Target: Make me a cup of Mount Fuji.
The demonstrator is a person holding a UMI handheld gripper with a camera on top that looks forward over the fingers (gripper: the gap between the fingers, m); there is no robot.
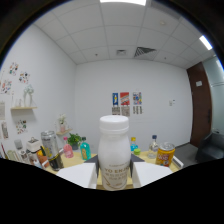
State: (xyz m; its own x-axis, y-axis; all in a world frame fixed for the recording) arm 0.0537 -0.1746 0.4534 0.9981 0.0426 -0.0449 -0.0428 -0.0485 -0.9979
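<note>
White bottle held up between the gripper's fingers

The fingers (pixel 114 175) clamp the capped white bottle (pixel 114 152) on both sides; its label is cut off below by a dark mass. Beyond, a gold can (pixel 165 154) and a silver can (pixel 49 142) stand on the cluttered tabletop (pixel 146 157).

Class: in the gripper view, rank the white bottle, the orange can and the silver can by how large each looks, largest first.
1. White bottle, held between the gripper fingers; its nearness to the camera exaggerates its size.
2. Silver can.
3. Orange can.
The two cans look close in size, so their order is unsure.
</note>
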